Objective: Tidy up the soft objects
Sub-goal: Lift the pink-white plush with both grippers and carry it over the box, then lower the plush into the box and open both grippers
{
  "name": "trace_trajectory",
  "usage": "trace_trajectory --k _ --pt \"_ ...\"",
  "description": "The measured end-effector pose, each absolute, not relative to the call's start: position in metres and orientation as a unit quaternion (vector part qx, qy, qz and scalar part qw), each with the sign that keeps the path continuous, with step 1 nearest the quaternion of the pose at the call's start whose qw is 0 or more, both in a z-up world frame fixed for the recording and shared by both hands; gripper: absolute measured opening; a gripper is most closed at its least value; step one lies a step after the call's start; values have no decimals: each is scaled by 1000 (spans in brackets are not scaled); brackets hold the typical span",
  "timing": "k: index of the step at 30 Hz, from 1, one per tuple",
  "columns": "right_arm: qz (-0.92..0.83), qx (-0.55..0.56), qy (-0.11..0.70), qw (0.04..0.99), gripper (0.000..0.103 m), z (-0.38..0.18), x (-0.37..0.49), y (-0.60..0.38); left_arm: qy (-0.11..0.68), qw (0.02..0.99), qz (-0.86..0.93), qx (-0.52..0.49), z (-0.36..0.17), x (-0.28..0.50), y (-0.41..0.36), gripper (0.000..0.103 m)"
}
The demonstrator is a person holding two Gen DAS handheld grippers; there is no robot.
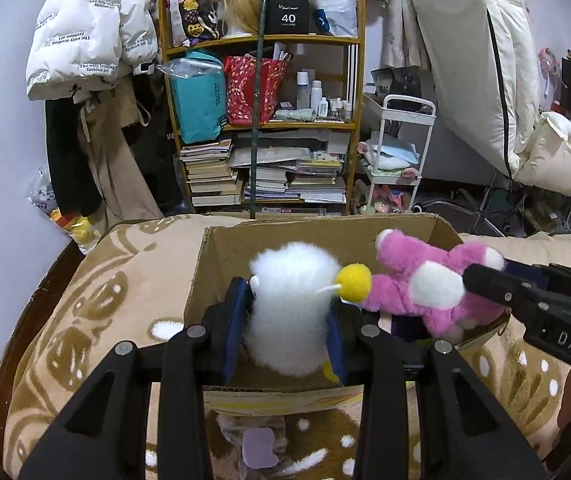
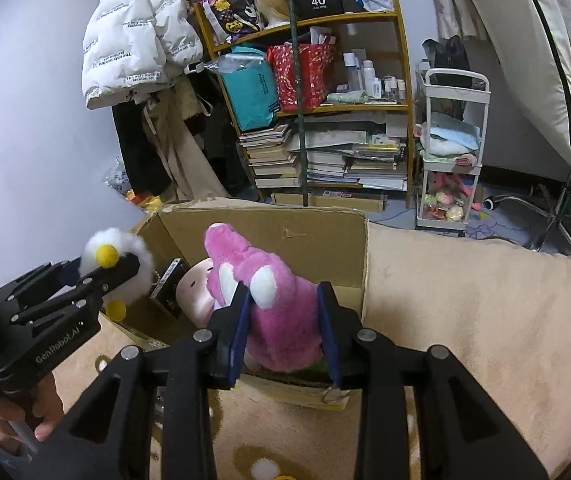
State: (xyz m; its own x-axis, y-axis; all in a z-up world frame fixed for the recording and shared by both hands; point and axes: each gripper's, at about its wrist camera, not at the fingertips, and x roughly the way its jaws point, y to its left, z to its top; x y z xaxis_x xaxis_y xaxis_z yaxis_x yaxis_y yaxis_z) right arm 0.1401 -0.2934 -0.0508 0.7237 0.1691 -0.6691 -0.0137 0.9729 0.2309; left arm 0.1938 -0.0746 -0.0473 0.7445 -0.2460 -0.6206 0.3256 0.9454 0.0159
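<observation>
Left wrist view: the left gripper [image 1: 291, 320] clamps a white fluffy toy [image 1: 291, 304] over the cardboard box [image 1: 221, 264], while the right gripper [image 2: 283, 328] squeezes a pink plush [image 2: 273, 312] above the same opening. Released together, the toys could collide, and one might tumble over the rim onto the blanket [image 2: 465, 300].

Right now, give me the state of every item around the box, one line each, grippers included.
Left gripper: shut on the white fluffy toy.
Right gripper: shut on the pink plush.
White fluffy toy: held over the open box.
Pink plush: held over the box.
Cardboard box: open, flaps up, on the blanket.
Pale pink plush: lying inside the box.
Blanket: spread flat under the box.
</observation>
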Motion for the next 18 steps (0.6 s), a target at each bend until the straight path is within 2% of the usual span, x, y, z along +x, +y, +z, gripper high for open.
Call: trace_trajectory --k 6,9,14,18 --pt "43 113 369 921 35 -49 138 -296 328 929 -164 55 -47 194 -78 36" --pt "40 116 370 921 37 -50 137 -298 318 934 -153 64 -45 192 -81 62" --pt "39 122 374 918 38 -52 138 -299 327 932 -145 58 -47 194 -77 63" --pt "47 133 373 917 41 -52 136 -301 338 930 -135 45 -48 198 -69 67"
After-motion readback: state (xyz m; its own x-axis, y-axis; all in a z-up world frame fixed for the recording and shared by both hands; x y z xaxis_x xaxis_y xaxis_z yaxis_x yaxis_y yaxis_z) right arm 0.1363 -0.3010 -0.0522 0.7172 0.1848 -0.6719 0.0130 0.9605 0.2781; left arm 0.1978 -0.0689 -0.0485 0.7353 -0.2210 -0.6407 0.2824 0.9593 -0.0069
